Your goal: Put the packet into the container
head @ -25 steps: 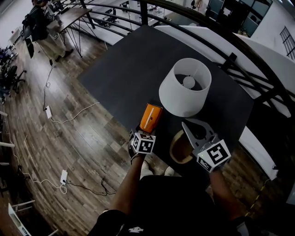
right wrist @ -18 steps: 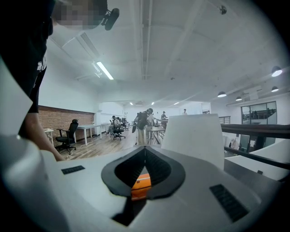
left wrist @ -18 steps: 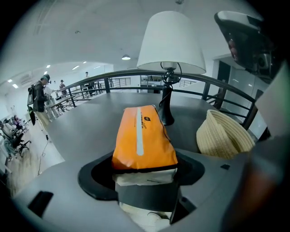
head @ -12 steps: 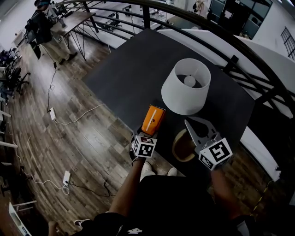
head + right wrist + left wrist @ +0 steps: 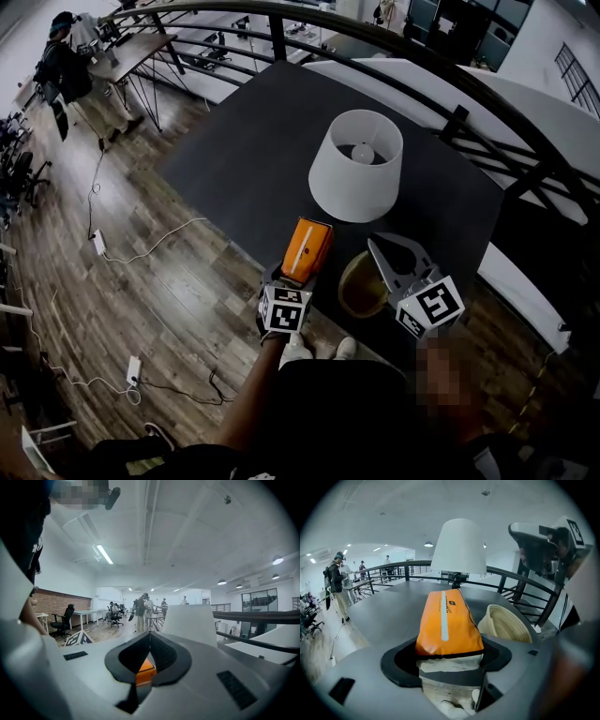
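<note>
At the near edge of the dark table (image 5: 244,159), the left gripper (image 5: 295,275) clamps the near end of the orange packet (image 5: 308,247), which juts forward beyond the jaws, above the tabletop. The pale woven container (image 5: 360,285) sits just to the packet's right with nothing visible inside, so the drop is not yet done. The right gripper (image 5: 377,248), jaws together and empty, hovers over the container near a white lamp (image 5: 356,165).

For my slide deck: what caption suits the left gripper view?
Left gripper holding an orange packet, woven container beside it, white lamp behind.
</note>
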`<action>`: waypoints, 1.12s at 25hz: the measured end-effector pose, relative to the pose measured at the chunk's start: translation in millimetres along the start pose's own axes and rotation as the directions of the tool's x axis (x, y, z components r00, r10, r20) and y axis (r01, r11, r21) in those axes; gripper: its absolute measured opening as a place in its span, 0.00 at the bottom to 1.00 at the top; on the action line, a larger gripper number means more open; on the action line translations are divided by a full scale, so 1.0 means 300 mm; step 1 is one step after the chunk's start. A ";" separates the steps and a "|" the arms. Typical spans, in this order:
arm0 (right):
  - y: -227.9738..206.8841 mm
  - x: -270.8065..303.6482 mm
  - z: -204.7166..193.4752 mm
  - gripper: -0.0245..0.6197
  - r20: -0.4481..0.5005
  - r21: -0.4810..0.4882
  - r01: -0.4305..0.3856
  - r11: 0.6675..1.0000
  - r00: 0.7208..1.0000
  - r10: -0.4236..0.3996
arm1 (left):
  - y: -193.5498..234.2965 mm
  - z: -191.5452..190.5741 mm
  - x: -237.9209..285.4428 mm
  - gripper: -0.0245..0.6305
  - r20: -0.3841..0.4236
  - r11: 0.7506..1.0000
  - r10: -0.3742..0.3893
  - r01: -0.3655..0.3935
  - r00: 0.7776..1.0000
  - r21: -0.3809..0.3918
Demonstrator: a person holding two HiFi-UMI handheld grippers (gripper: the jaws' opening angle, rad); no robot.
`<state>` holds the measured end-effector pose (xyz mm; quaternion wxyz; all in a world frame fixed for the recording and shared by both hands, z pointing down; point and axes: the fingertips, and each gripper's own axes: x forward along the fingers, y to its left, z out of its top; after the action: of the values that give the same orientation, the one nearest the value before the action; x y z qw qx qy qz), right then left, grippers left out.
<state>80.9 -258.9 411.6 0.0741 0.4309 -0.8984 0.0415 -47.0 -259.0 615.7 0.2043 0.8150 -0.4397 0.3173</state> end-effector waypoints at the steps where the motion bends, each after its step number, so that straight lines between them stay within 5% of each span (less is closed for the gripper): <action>1: -0.006 -0.015 0.001 0.05 0.001 0.007 0.013 1.000 1.000 -0.013 | -0.022 0.012 -0.009 0.56 0.003 1.000 -0.010 0.010 1.000 0.008; 18: -0.056 -0.212 -0.029 0.05 0.022 0.050 0.159 0.986 0.987 -0.160 | -0.398 0.095 -0.062 0.56 -0.002 0.980 -0.182 0.181 0.983 0.079; 28: -0.096 -0.342 -0.053 0.05 -0.001 0.059 0.233 0.971 0.972 -0.233 | -0.531 0.065 -0.017 0.56 -0.041 0.970 -0.202 0.206 0.979 0.129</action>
<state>168.2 -195.9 410.3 0.0629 0.5355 -0.8402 0.0576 92.4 -183.5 589.5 0.1872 0.8632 -0.3287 0.3342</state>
